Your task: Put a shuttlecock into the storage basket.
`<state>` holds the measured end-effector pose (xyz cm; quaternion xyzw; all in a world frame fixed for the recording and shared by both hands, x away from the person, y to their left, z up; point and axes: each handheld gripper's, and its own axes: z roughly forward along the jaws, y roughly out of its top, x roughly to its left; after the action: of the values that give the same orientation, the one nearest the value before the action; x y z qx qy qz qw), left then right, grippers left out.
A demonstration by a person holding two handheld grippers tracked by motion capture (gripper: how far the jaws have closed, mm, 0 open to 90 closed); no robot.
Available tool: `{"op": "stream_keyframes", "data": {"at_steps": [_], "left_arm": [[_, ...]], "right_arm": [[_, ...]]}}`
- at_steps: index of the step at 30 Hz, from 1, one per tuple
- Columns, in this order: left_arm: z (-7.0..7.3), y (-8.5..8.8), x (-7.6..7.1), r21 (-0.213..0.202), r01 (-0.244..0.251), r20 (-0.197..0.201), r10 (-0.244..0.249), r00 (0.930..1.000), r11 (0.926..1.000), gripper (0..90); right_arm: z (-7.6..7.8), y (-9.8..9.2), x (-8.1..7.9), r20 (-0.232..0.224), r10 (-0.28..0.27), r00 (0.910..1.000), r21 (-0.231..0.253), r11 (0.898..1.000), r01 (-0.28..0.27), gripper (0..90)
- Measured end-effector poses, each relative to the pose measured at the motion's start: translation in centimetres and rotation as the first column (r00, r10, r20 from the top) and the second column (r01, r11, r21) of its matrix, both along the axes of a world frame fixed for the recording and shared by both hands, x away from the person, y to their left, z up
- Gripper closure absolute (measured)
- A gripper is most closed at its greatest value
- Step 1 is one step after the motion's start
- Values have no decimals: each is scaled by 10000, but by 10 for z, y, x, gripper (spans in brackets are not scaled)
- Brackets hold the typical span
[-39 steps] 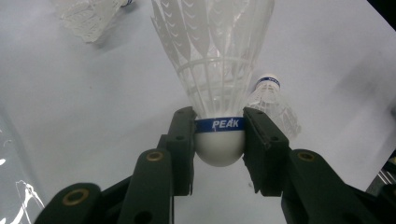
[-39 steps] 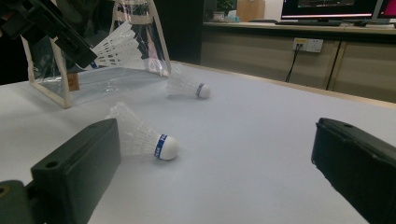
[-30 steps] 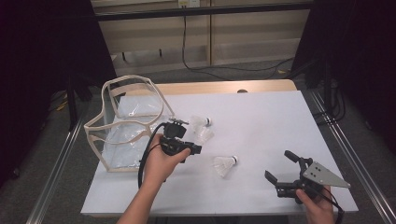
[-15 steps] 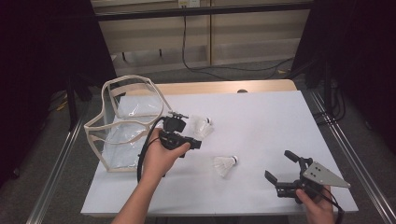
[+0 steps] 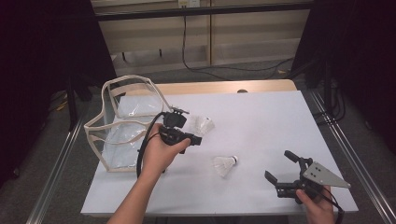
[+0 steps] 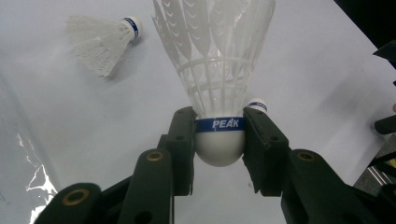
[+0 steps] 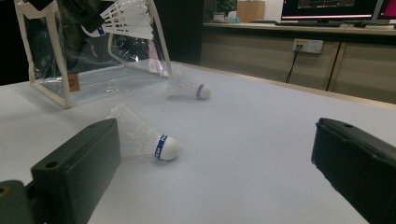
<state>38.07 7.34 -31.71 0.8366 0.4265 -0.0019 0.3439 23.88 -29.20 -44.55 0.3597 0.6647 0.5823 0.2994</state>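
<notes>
On the left half of the white table (image 5: 261,116) I have the left gripper (image 6: 219,156) clenched on a shuttlecock (image 6: 217,70): in the left gripper view both black jaws press the white cork at its blue band, with the feather skirt pointing away from the camera. From the high view that gripper sits in my left hand (image 5: 161,151), just beside the clear bag (image 5: 123,126) with the cream-coloured trim, which stands open at the table's left edge. Around it lie two more shuttlecocks. One second shuttlecock (image 5: 203,125) rests on its side just past the left gripper, close to the bag. A third shuttlecock (image 5: 225,164) lies on its side in the open middle of the table, between my two hands. Down at the near right corner the right gripper (image 5: 287,170) rests low over the table in my right hand (image 5: 320,205), jaws spread wide with nothing between them; in the right gripper view the third shuttlecock sits just ahead of its left jaw. Nothing stands between the held shuttlecock and the bag.
</notes>
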Motion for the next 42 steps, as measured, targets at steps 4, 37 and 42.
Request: {"op": "stream_keyframes", "data": {"at_steps": [4,37,42], "left_arm": [[4,1,2,-63,63,-85,-63,9999,10000,655],[29,6,10,-424,-108,-183,100,9998,9990,655],[35,7,10,-496,-86,-240,74,9997,9987,655]], "right_arm": [[0,0,1,-11,-4,10000,-9,10000,4,9],[0,0,0,5,-5,10000,10,10000,5,9],[0,0,0,2,7,10000,14,10000,-7,9]]}}
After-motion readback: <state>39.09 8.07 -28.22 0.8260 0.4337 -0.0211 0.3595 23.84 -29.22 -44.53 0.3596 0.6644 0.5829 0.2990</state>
